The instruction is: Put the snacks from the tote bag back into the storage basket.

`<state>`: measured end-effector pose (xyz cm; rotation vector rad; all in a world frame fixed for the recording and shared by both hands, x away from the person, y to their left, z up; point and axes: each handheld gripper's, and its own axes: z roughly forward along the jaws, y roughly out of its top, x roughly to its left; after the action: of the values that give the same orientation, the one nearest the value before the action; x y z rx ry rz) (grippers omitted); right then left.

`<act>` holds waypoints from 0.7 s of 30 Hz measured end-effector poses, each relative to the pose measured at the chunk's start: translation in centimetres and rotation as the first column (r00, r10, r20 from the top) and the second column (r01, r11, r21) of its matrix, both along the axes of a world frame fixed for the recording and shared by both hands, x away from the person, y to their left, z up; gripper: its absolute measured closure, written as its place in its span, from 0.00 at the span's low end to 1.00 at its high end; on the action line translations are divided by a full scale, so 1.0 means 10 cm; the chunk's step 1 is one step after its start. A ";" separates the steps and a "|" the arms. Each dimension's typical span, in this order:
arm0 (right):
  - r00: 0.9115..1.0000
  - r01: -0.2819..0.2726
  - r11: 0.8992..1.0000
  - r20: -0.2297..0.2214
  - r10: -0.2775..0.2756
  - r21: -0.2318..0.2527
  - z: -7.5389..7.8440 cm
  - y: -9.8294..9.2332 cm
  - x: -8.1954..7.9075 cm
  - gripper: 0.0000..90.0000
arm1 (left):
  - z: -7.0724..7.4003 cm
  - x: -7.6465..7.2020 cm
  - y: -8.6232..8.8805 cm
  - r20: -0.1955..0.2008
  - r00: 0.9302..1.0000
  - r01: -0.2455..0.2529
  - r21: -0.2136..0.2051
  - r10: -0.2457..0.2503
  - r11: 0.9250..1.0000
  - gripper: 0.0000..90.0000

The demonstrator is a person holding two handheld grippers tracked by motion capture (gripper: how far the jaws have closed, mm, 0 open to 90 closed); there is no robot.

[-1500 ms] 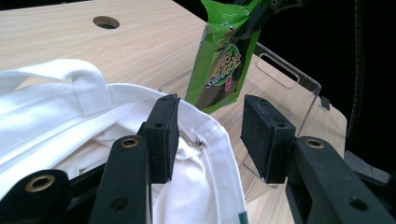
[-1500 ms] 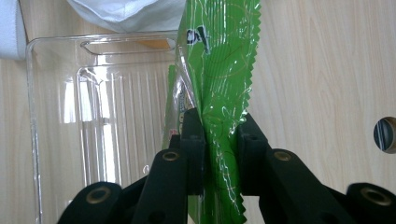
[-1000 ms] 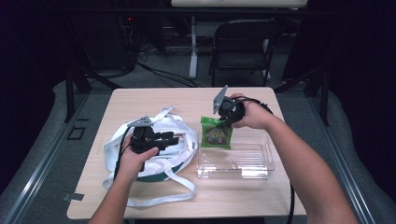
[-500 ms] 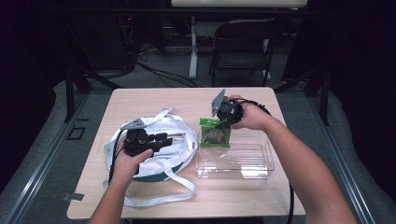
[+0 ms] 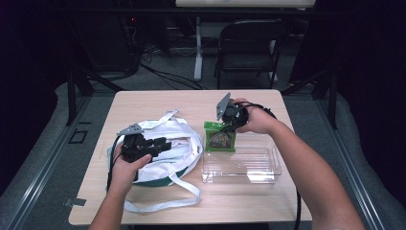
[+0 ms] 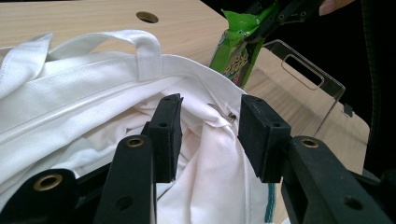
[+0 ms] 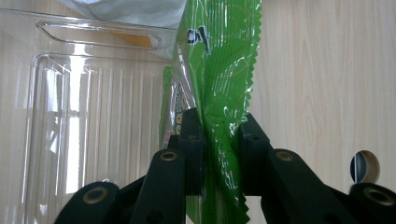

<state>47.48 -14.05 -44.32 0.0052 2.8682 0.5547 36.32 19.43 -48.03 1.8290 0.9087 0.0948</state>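
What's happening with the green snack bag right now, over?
Right gripper pinching green snack bag over clear tray. Left gripper open at white tote bag. Nothing blocking.

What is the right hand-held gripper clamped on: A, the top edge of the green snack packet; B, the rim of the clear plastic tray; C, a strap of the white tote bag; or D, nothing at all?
A: the right hand-held gripper has its pads pressed on the crimped top edge of the green snack packet, which hangs at the clear plastic tray.
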 end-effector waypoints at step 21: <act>0.991 0.122 0.992 -0.047 -0.121 0.018 0.05 -0.03 0.02 0.60 | -0.04 0.01 -0.02 -0.014 1.000 0.003 -0.001 -0.003 1.000 0.66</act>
<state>47.70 -14.36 -43.87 0.1976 2.8815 0.5665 36.38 19.27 -48.40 1.8323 0.9149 0.0798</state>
